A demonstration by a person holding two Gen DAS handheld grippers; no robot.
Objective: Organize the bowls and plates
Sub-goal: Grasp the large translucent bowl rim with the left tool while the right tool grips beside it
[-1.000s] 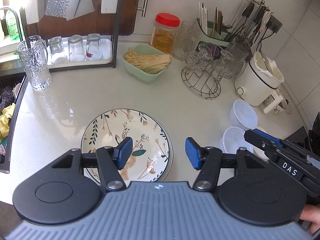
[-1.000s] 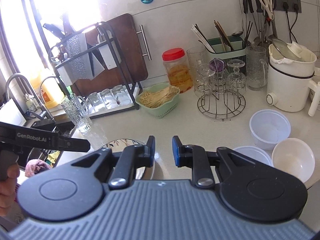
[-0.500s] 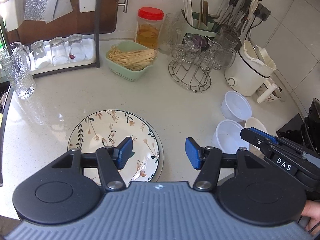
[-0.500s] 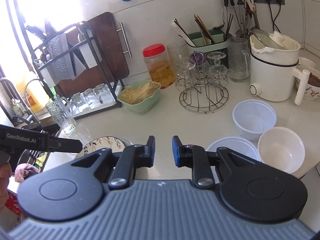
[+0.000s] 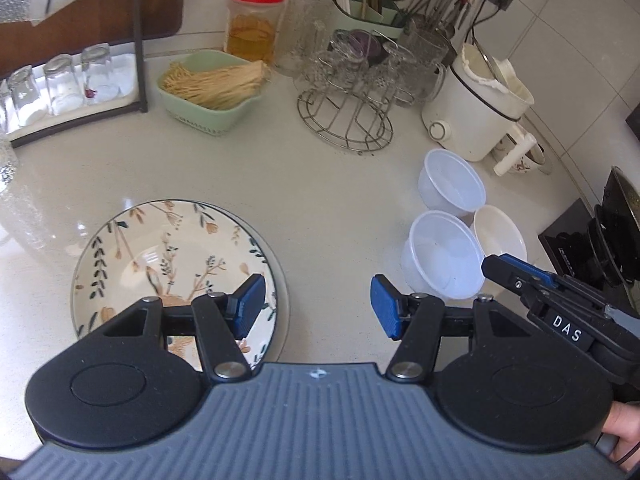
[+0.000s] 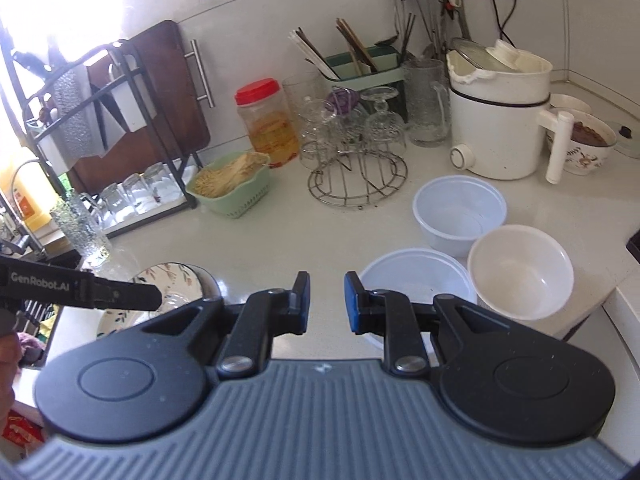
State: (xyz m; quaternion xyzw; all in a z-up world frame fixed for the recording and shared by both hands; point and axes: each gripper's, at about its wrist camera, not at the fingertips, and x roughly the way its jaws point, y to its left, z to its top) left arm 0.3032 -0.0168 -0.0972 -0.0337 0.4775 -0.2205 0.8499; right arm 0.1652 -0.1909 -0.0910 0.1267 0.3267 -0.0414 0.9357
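Note:
A floral plate (image 5: pixel 160 264) lies on the white counter, stacked on a plate beneath it; it also shows in the right wrist view (image 6: pixel 168 284). My left gripper (image 5: pixel 318 310) is open and empty, its left finger above the plate's right rim. Three bowls sit at the right: a clear plastic bowl (image 5: pixel 442 258) nearest, another clear bowl (image 5: pixel 452 186) behind it, and a white bowl (image 5: pixel 500 236) beside them. My right gripper (image 6: pixel 327 302) is open a little and empty, just left of the near clear bowl (image 6: pixel 416 284), with the white bowl (image 6: pixel 520 272) further right.
A wire glass rack (image 5: pixel 344 120), a green basket of noodles (image 5: pixel 212 88), a red-lidded jar (image 5: pixel 254 20) and a white cooker (image 5: pixel 476 112) stand along the back. A rack with upturned glasses (image 5: pixel 64 84) is at the back left. A black stove (image 5: pixel 592 240) is at the right edge.
Both grippers have swung to the right; the plate has slid left in the left view and the bowls have come closer in the right view. Jaw openings are unchanged.

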